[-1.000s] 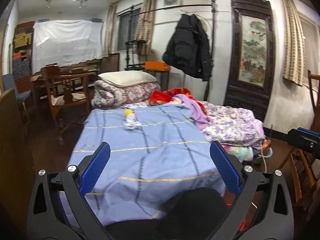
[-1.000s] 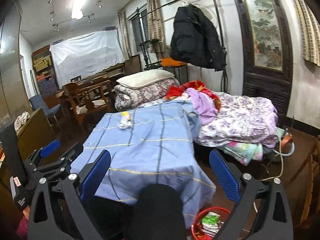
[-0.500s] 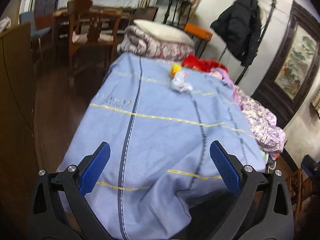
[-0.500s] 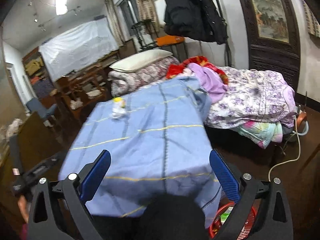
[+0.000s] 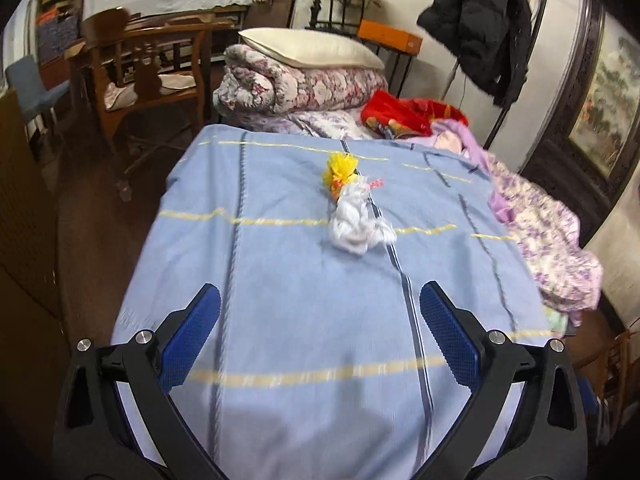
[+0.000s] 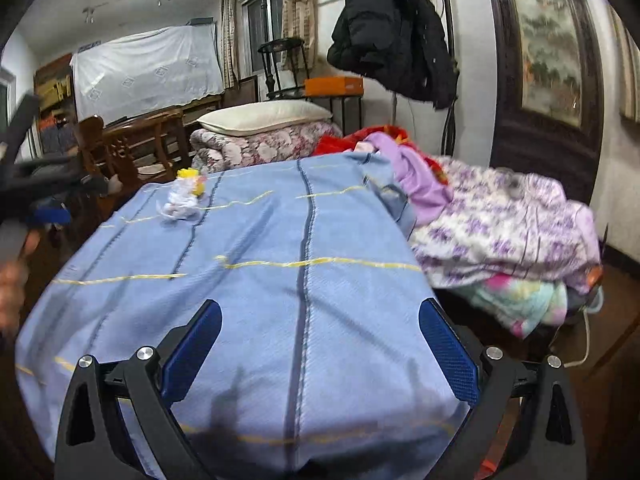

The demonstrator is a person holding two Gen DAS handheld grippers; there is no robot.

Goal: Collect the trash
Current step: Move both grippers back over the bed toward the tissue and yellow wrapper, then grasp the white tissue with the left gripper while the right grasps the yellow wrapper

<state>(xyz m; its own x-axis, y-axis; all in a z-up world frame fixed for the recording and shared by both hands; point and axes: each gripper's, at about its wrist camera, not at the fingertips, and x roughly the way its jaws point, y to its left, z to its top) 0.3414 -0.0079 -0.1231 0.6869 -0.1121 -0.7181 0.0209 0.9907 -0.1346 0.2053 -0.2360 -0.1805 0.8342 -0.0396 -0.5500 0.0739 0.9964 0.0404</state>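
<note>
- Closing in over the blue blanket (image 5: pixel 280 280), the left gripper (image 5: pixel 320 332) now looks down at the crumpled white tissue (image 5: pixel 358 220), which sat far up the blanket a second ago.
- The tissue lies mid-blanket, touching a yellow wrapper (image 5: pixel 340 170) on its far side; both look like the trash to collect.
- Both grippers have fingers spread wide and hold nothing, so the grasp is not yet begun.
- The right gripper (image 6: pixel 320 334) hangs over the blanket's near end, well apart from the tissue (image 6: pixel 180 200).
- Only the right view shows the left gripper (image 6: pixel 44 184) from outside, a blur at the blanket's left edge; the left view alone shows a pink scrap (image 5: pixel 376 183) beside the tissue.
</note>
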